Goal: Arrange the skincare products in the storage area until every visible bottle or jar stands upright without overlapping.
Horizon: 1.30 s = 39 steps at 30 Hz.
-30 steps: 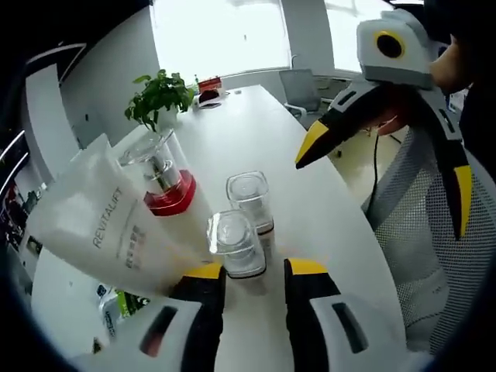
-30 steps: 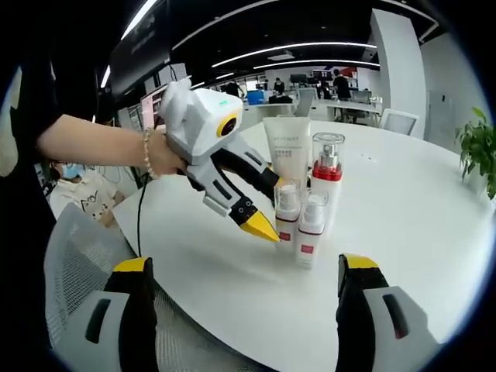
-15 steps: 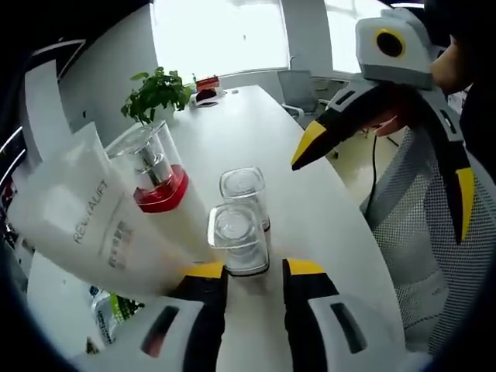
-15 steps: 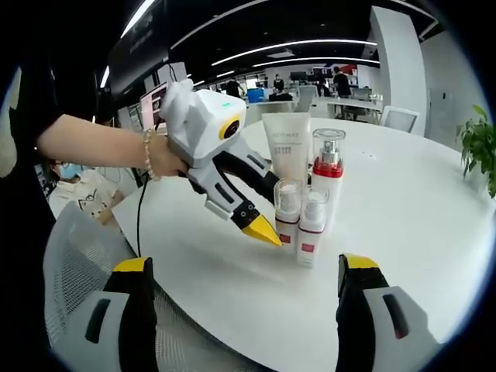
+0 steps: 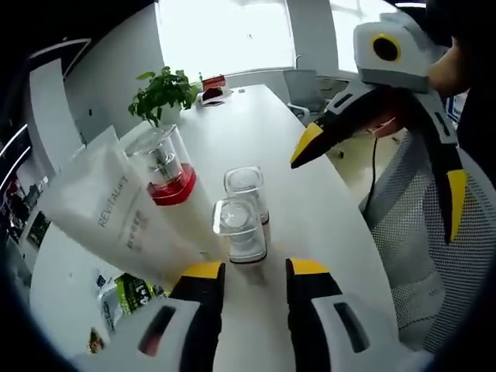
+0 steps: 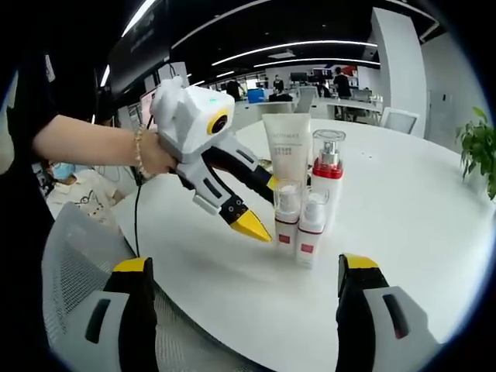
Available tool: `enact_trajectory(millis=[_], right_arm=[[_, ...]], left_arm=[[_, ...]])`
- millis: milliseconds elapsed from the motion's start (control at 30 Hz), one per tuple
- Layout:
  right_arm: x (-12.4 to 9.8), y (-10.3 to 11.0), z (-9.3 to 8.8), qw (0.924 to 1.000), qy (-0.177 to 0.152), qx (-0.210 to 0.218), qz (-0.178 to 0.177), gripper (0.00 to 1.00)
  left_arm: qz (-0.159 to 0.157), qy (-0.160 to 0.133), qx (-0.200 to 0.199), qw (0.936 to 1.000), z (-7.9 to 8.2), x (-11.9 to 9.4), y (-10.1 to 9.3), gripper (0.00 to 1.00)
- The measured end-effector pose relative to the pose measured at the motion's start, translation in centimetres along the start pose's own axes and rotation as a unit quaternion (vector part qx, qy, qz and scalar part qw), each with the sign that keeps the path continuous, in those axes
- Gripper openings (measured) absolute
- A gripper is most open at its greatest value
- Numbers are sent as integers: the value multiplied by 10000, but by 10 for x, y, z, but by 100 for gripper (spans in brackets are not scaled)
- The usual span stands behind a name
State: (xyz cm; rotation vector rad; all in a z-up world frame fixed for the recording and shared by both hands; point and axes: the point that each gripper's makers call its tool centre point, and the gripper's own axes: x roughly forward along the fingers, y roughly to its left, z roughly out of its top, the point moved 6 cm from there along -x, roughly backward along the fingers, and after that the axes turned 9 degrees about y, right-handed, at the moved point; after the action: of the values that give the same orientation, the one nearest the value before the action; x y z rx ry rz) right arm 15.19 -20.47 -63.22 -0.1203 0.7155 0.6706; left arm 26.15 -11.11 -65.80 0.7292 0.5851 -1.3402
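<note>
Left gripper view: the left tongs (image 5: 249,273) rise from the near edge with their 2 yellow-tipped jaws apart and nothing between them, hovering just short of the nearer small clear-capped white bottle (image 5: 239,230). That bottle stands upright on the white round tabletop (image 5: 294,186), and a second small clear-capped white bottle (image 5: 248,194) stands upright just behind it, the 2 close together; whether they touch cannot be told. To their left stands the tall white pump bottle with a red collar and clear cap (image 5: 167,172), and left of that the large white squeeze tube printed REVITALIFT (image 5: 116,221), which looks tilted in this fisheye picture. Near the tube, lower left, lies a small green and black packet (image 5: 132,291). On the right, the right tongs (image 5: 380,139) reach in from a person's hand (image 5: 453,70), their jaws wide apart and holding nothing, over a grey mesh office chair (image 5: 434,232). At the far end of the tabletop stands a green potted plant (image 5: 163,93) before bright windows.

Right gripper view: the right tongs (image 6: 244,275) show 2 yellow-tipped jaws set wide apart, empty, near the tabletop edge. Beyond them the left tongs (image 6: 262,204) come in from the left, held by a hand wearing a bracelet (image 6: 147,155), tips apart beside the left small bottle (image 6: 287,213). The other small bottle (image 6: 312,225) stands just right of it, the pump bottle (image 6: 327,174) and the tube (image 6: 287,147) upright behind, all 4 clustered. Desks and people fill the far office.
</note>
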Motion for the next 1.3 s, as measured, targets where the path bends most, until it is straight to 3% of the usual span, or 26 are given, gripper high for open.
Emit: enact_trajectory(millis=[400,667,967,1133,1300], right_arm=[[-4,1,3,9999,-141,41,-79,98],[-5,6,4,9999,-133,-84,11,98],[-6,8,5,9997,-166,-140,103,97],[-5,10,5,9996,-164,-178,177,97],[-5,13,5,9993,-145,-261,229,97]], left_arm=[[463,37,-669,9967,-16,-42,-9,43],[774,84,-1304,9884,-36,-73,-27,54],[1119,114,-2193,9691,-61,-104,-49,67],[1472,166,-2768,9494,-76,-122,-59,81],[1739,63,-3158,9327,-89,-141,-68,87]])
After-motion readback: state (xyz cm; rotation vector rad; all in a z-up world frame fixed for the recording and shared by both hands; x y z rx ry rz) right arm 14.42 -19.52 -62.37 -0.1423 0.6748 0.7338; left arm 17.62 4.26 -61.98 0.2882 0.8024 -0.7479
